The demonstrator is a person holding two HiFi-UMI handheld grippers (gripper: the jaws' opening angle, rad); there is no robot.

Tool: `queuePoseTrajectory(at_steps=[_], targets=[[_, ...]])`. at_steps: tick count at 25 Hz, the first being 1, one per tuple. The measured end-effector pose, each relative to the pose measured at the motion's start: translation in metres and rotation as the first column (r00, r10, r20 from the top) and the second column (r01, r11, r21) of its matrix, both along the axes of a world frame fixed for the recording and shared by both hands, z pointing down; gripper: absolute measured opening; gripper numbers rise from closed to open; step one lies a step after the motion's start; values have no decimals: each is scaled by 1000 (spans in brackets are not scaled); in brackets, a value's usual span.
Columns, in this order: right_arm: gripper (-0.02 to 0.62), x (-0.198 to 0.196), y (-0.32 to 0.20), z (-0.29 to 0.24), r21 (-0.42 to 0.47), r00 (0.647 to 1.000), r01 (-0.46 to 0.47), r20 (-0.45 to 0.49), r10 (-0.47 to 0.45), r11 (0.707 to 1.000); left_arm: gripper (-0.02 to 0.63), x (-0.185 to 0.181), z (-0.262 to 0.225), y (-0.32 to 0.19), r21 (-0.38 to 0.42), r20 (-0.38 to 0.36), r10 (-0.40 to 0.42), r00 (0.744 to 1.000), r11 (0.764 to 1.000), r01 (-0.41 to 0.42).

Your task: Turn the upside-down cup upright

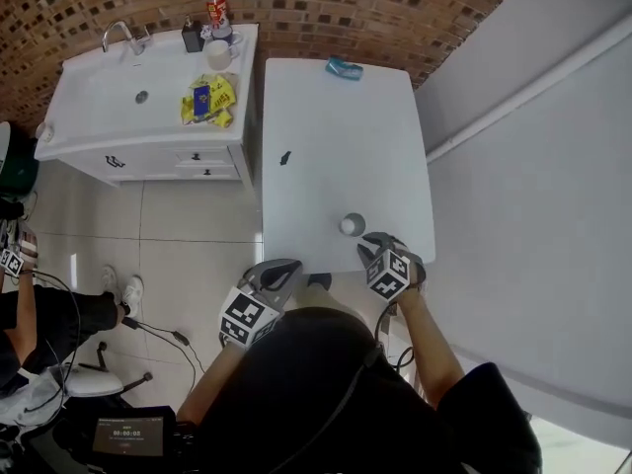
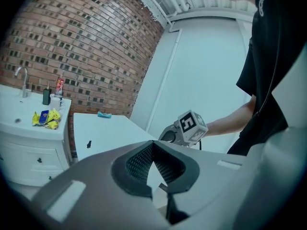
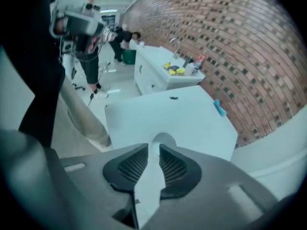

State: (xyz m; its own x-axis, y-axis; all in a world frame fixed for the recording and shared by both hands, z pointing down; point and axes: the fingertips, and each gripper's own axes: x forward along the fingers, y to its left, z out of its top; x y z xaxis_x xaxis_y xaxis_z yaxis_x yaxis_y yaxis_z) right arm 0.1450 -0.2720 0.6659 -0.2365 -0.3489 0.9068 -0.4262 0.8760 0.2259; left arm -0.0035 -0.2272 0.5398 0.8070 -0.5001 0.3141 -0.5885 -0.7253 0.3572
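While one cup [image 1: 353,225] stands on end, axis vertical, the right gripper [image 3: 153,148] gapes empty above it. Left gripper [image 2: 153,143]: closed, empty.

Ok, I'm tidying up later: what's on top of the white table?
A white cup near the front edge, a small black item mid-table, a teal object at the far edge. Part of the table's nearest edge is covered by the person.
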Motion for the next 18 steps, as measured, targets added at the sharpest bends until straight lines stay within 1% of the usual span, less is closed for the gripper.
queuePoseTrajectory(at_steps=[2,4,5,7,9,12,16,18], targets=[[63,-5,15,-27,27,993,-88,84,86,996,11,-2,-1,7,-5,-19,36,999,999,-36],[61,-14,34,-49,33,970,-177,174,169,984,11,-5,-1,16,-5,-30,77,997,997,-77],[60,-21,44,-59,30,949,-227,232,214,973,11,-7,-1,19,-3,-30,99,995,995,-99],[40,-38,60,-77,22,892,-320,345,293,947,11,-11,0,26,5,-29,144,989,990,-144],[25,-52,77,-89,23,841,-382,424,337,924,11,-13,1,33,17,-27,189,982,982,-189],[-8,-69,103,-91,17,790,-421,497,358,907,11,-15,6,49,30,1,233,973,972,-233],[-8,-74,140,-90,10,765,-423,540,351,906,11,-9,2,80,44,35,232,972,971,-233],[-8,-73,161,-92,6,743,-427,572,347,904,12,-3,1,102,45,48,226,973,972,-229]])
